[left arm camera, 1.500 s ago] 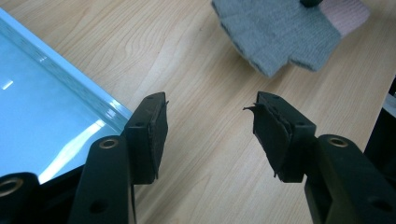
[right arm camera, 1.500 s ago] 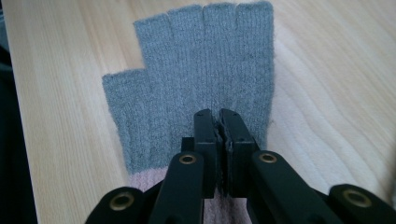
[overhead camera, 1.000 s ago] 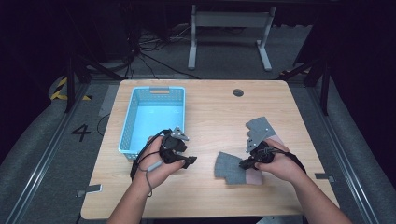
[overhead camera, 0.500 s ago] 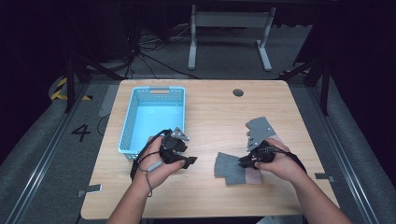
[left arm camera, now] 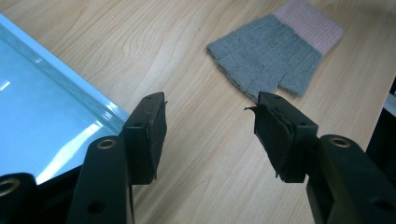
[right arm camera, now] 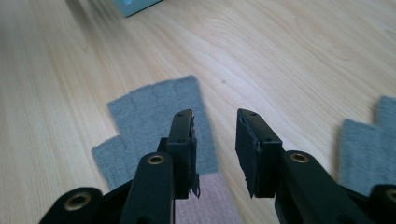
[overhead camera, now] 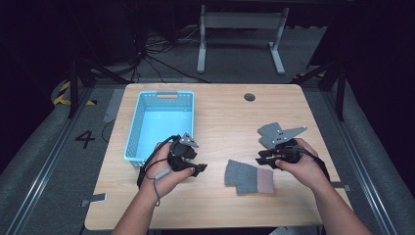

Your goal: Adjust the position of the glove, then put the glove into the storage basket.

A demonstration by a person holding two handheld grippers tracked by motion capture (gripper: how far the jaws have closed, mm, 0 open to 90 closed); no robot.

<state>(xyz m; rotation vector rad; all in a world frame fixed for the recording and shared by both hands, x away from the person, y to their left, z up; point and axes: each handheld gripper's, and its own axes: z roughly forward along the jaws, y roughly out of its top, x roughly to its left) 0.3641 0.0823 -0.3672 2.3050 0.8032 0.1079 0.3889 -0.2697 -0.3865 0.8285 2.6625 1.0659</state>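
Lying flat on the wooden table [overhead camera: 220,117], a grey fingerless glove [overhead camera: 248,177] with a pink cuff sits a little below and right of centre in the high view, its cuff end toward the right. In the left gripper view the same glove is at the upper right of the frame, well ahead of the jaws. The right gripper [overhead camera: 264,157] hangs just right of the glove in the high view; its jaws have just been opening and now stand apart with nothing between them, the glove on the table beneath and beyond them in the right gripper view. A second grey glove [right arm camera: 369,147] shows at the right edge of that view. The left gripper [overhead camera: 199,168], left of centre in the high view, is held with jaws parted and empty, pointing toward the glove. A light blue basket [overhead camera: 132,142] stands at the upper left of the table, just beside the left hand
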